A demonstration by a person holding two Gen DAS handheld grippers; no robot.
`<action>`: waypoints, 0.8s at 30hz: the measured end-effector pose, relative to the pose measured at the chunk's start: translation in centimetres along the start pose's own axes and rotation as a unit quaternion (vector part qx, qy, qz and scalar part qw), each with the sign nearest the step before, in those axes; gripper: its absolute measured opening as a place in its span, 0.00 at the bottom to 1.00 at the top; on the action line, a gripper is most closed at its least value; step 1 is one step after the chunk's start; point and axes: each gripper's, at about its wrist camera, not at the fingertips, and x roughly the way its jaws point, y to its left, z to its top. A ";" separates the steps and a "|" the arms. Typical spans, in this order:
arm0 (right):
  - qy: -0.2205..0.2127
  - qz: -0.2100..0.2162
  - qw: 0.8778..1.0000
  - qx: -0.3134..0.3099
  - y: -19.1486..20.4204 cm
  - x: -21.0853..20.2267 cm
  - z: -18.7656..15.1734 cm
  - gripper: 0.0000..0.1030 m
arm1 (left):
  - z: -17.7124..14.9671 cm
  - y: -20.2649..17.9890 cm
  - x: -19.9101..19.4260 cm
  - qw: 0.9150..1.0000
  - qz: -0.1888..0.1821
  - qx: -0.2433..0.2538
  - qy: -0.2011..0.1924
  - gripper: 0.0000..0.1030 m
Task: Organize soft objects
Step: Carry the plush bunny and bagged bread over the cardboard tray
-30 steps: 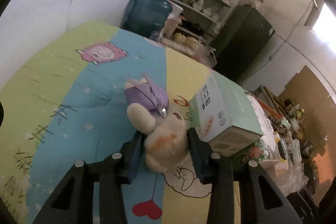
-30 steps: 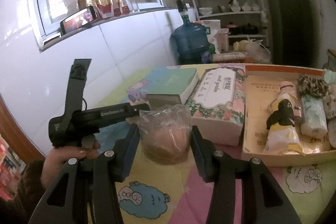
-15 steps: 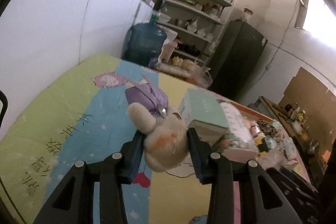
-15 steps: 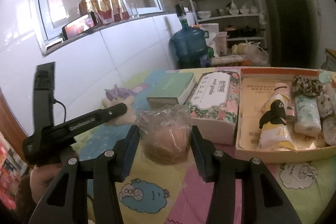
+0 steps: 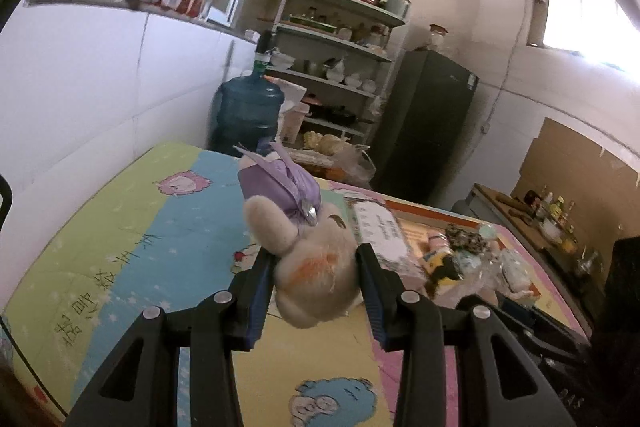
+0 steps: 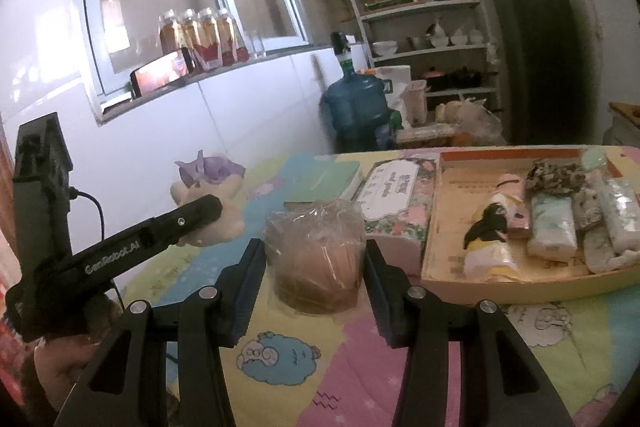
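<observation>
My left gripper (image 5: 316,291) is shut on a cream plush toy with a purple bow (image 5: 308,251) and holds it above the cartoon-print table; the toy also shows in the right wrist view (image 6: 208,187). My right gripper (image 6: 314,267) is shut on a brown bun wrapped in clear plastic (image 6: 316,255), held above the table. An orange-rimmed cardboard tray (image 6: 436,231) to the right holds several soft items, among them a penguin plush (image 6: 488,231) and tissue packs (image 6: 552,231).
A floral tissue box (image 6: 392,199) and a green-topped box (image 6: 328,179) sit left of the tray. A blue water jug (image 6: 356,115), shelves (image 6: 424,27) and a dark fridge (image 6: 536,59) stand behind the table. A white tiled wall runs along the left.
My left gripper has lifted the plush toy off the table and swung it right, toward the tray. My right gripper has risen slightly with the wrapped bun.
</observation>
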 end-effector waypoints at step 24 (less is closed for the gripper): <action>-0.040 -0.109 0.993 0.034 -8.9 -9.9 -1.3 0.49 | -3.3 -13.2 0.9 0.993 -0.067 0.097 0.019 0.40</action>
